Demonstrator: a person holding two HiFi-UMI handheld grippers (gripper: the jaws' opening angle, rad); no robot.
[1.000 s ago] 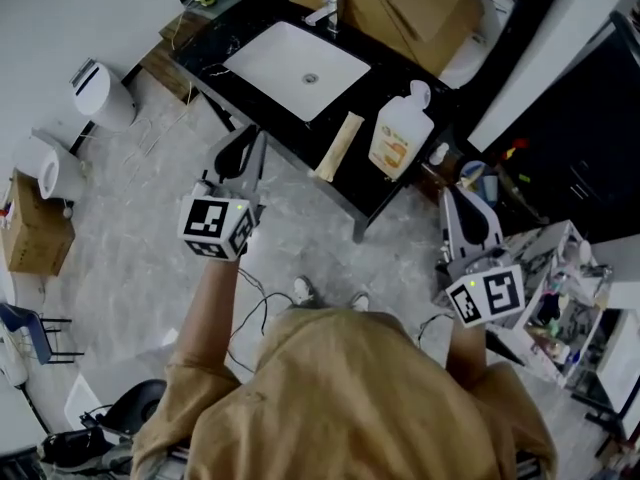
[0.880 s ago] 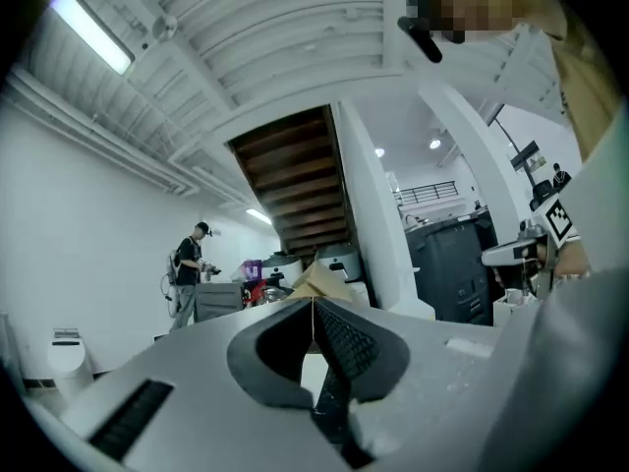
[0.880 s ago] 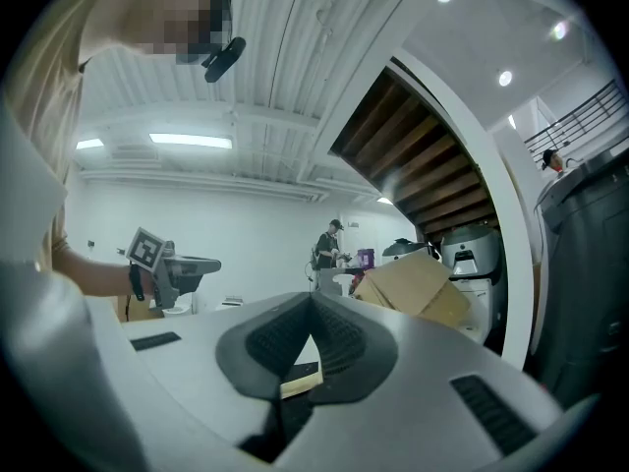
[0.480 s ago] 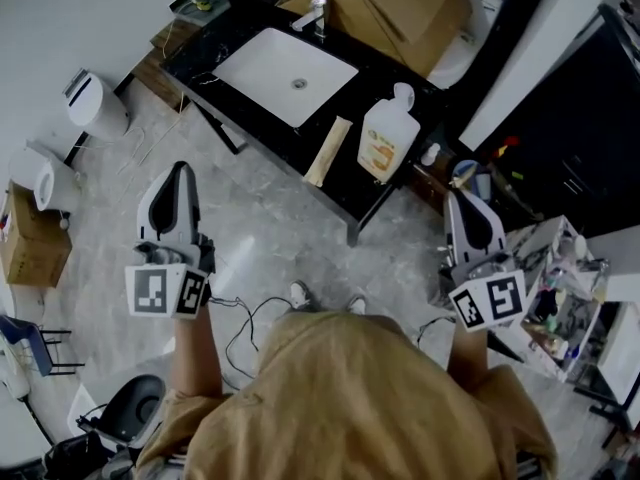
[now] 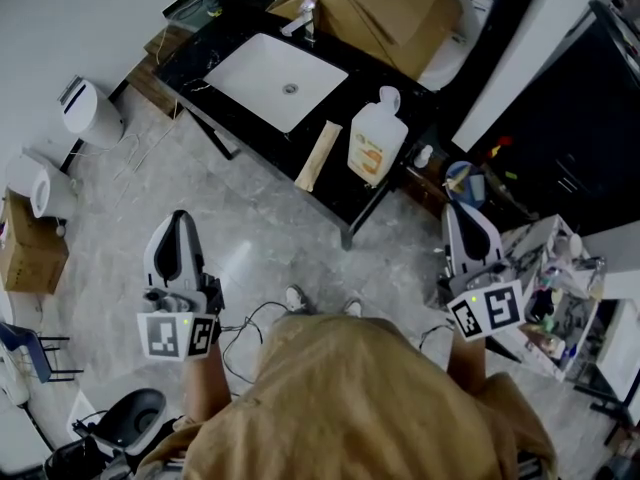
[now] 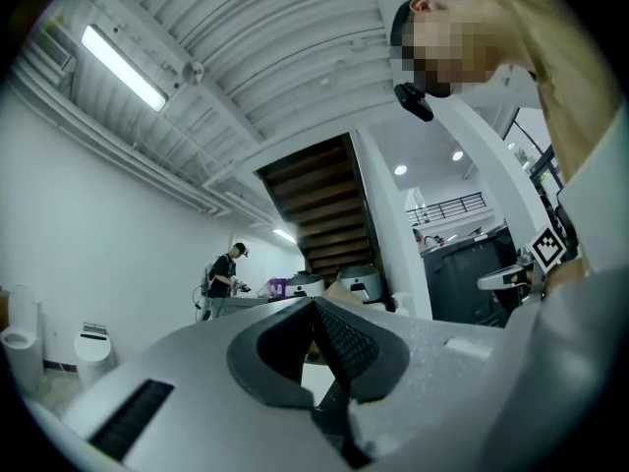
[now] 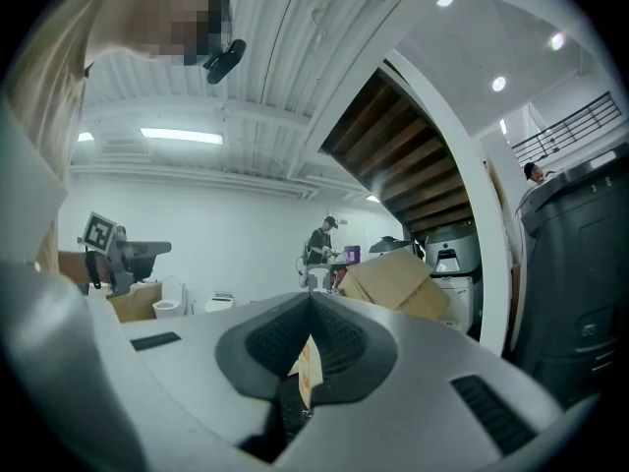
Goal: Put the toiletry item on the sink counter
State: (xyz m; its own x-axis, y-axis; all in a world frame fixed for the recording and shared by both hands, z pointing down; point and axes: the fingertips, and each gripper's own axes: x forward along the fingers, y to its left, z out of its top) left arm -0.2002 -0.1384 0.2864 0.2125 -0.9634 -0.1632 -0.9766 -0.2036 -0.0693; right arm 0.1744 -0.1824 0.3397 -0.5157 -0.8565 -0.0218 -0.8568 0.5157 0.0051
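The black sink counter (image 5: pixel 345 196) with a white basin (image 5: pixel 275 81) stands across the top of the head view. A long tan box (image 5: pixel 317 155) lies flat on it, right of the basin. Beside that box lies a white bottle with an orange label (image 5: pixel 375 140). My left gripper (image 5: pixel 178 220) hangs over the floor, well short of the counter and to its left, jaws shut and empty (image 6: pixel 314 303). My right gripper (image 5: pixel 462 208) is off the counter's right end, jaws together at the tip (image 7: pixel 312 298); a sliver of the bottle's label (image 7: pixel 306 370) shows behind them.
A big cardboard box (image 5: pixel 385 8) sits behind the basin by the tap (image 5: pixel 305 16). White bins (image 5: pixel 88 111) and a carton (image 5: pixel 30 243) stand on the floor at left. A cluttered rack (image 5: pixel 560 288) is at right. Cables (image 5: pixel 250 333) trail by my feet.
My left gripper has drawn back from the counter's front edge, down and to the left, over the floor. The right gripper has barely shifted. The tan box and bottle stay on the counter.
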